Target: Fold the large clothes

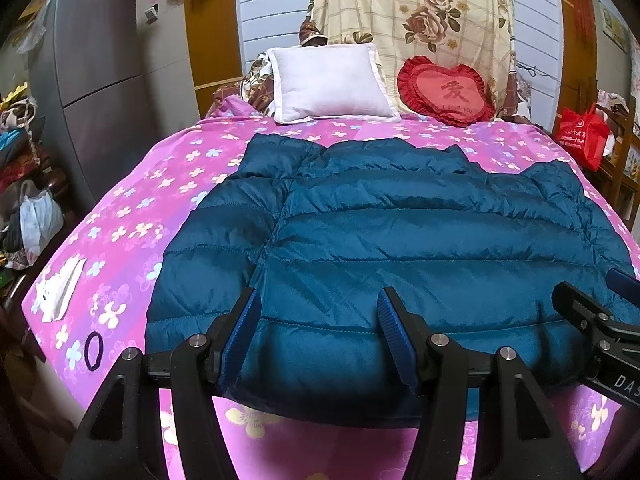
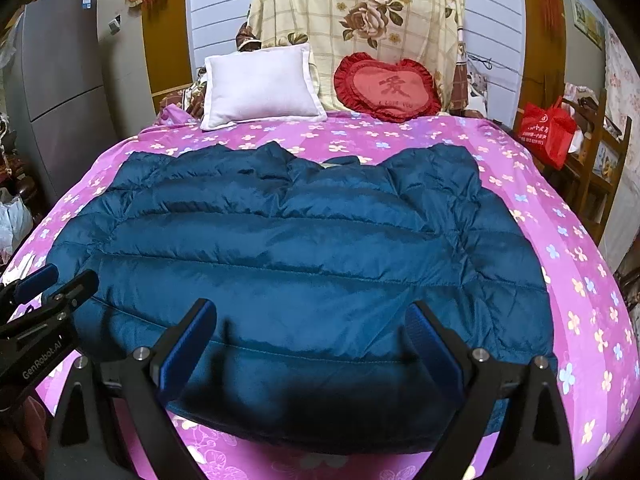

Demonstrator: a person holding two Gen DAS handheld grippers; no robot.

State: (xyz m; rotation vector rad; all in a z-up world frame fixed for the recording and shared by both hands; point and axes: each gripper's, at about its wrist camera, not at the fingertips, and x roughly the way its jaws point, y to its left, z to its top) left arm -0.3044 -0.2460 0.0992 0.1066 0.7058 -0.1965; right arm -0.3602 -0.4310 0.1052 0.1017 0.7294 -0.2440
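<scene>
A teal quilted down jacket (image 1: 400, 240) lies flat on the pink flowered bed sheet (image 1: 132, 208), hem towards me and collar at the far side. It also shows in the right wrist view (image 2: 300, 248). My left gripper (image 1: 318, 304) is open and hovers over the hem near the jacket's left side. My right gripper (image 2: 312, 316) is open over the hem's middle-right. Each gripper shows at the edge of the other's view: the right gripper (image 1: 592, 304) and the left gripper (image 2: 60, 280). Neither holds anything.
A white pillow (image 1: 328, 84) and a red heart cushion (image 1: 444, 90) lie at the head of the bed. A black hair tie (image 1: 93, 351) and a white cloth (image 1: 60, 288) lie on the sheet at left. A grey fridge (image 1: 100, 80) stands left, a red bag (image 1: 584, 136) right.
</scene>
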